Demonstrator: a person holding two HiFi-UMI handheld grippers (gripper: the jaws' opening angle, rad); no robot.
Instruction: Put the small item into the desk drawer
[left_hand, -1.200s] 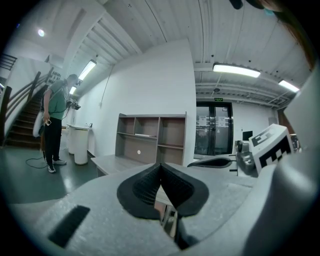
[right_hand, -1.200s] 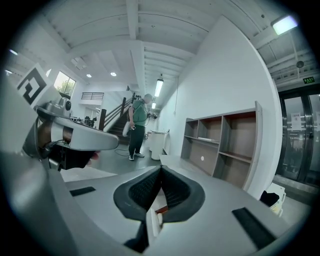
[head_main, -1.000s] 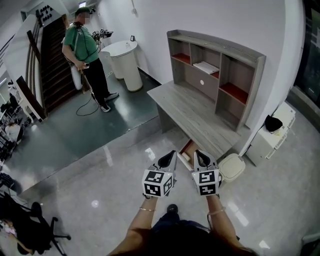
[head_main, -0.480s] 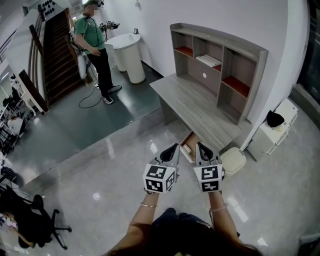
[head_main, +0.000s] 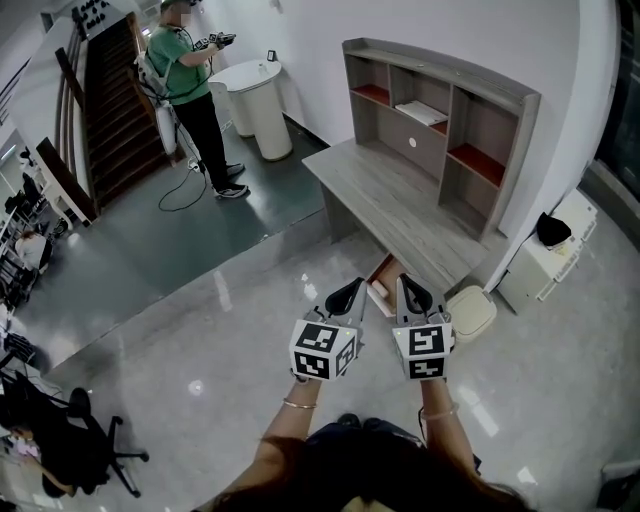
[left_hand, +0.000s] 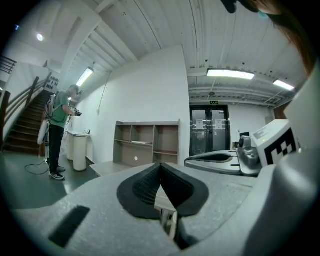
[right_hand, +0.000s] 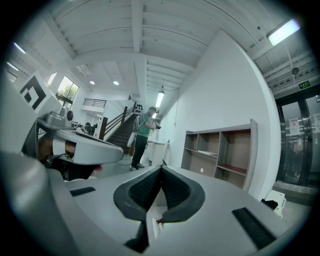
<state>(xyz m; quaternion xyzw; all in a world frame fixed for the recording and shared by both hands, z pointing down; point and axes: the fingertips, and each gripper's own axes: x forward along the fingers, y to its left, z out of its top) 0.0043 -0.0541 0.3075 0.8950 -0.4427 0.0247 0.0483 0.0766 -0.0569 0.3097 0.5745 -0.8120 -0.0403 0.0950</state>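
Note:
The grey desk with its shelf unit stands ahead and to the right. Its drawer is pulled out at the near corner, with a pale inside. My left gripper and right gripper hang side by side over the floor, tips toward the drawer. Both are shut, pads meeting with nothing between them in the left gripper view and the right gripper view. I can make out no small item in any view.
A person in a green shirt stands by a white pedestal near the stairs. A white bin sits beside the desk's end, a white cabinet further right. A black office chair is at the lower left.
Both grippers have shifted slightly right and toward the desk drawer, staying shut. The person in green has walked over to the white pedestal.

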